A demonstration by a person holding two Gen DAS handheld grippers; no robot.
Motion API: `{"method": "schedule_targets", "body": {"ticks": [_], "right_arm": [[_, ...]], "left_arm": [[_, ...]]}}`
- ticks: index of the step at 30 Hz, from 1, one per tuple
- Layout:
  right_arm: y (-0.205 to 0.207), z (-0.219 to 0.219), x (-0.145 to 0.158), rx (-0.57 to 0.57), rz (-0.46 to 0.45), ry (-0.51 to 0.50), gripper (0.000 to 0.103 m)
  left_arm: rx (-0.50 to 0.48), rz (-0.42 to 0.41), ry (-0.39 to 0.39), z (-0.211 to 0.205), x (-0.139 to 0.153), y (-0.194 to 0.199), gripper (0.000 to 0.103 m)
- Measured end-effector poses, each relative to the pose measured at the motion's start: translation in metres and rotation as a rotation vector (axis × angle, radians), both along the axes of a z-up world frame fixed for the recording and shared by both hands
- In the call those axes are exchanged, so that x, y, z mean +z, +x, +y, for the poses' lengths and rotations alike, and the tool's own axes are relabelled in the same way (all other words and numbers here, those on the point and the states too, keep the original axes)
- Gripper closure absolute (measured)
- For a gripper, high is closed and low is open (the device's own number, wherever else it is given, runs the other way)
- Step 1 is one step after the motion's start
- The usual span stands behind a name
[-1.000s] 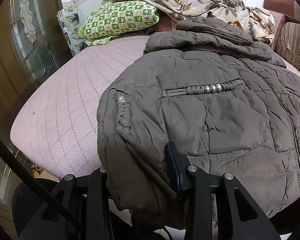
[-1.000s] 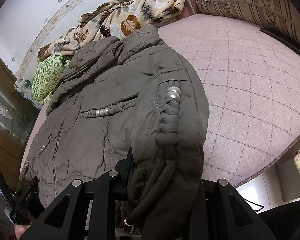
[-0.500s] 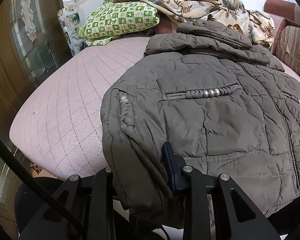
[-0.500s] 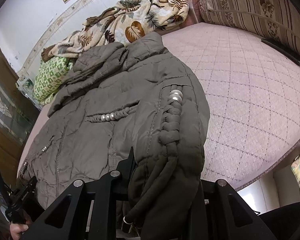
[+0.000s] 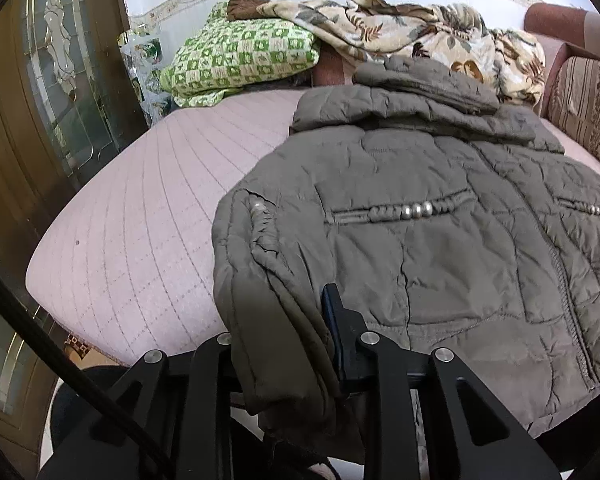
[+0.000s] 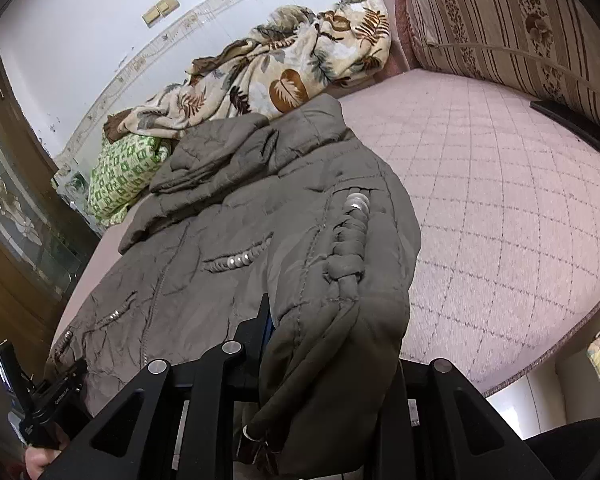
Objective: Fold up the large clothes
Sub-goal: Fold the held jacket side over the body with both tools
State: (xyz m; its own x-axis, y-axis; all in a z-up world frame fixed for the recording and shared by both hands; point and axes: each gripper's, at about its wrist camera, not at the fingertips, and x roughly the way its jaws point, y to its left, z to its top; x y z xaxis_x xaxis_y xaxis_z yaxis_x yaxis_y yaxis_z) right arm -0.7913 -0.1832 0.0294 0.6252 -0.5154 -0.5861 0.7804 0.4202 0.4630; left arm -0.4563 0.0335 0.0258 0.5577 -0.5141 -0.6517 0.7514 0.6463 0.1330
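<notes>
The grey padded jacket [image 5: 440, 248] lay front-up on the pink bed [image 5: 140, 216]. The left gripper [image 5: 284, 340], jaws just closing, and the right gripper [image 6: 324, 352] each pinched a cuff at the bed's near edge.

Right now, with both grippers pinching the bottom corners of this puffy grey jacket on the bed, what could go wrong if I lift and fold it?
1. The left gripper, whose jaws have just been closing, and the right gripper each clamp a thick bunch of the jacket; slick padding could slip out.
2. The hood touches the leaf-print blanket and might drag it.
3. The hem hangs off the bed edge; slack may slide down.
</notes>
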Motion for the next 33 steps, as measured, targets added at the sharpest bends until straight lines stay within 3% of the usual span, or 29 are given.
{"method": "schedule_targets", "body": {"ticks": [17,25,33], "right_arm": [[-0.006,0.008,0.041,0.057,-0.053,-0.107,0.081],[0.000,0.003,0.056,0.084,-0.062,-0.135,0.082],[0.013,-0.011,0.089,0.104,-0.057,-0.211,0.082]], "left_arm": [[0.008,-0.023,-0.119,0.009,0.049,0.012,0.080],[-0.003,-0.048,-0.142,-0.001,0.068,0.016,0.080],[-0.028,-0.110,-0.190,-0.027,0.109,0.028,0.080]]}}
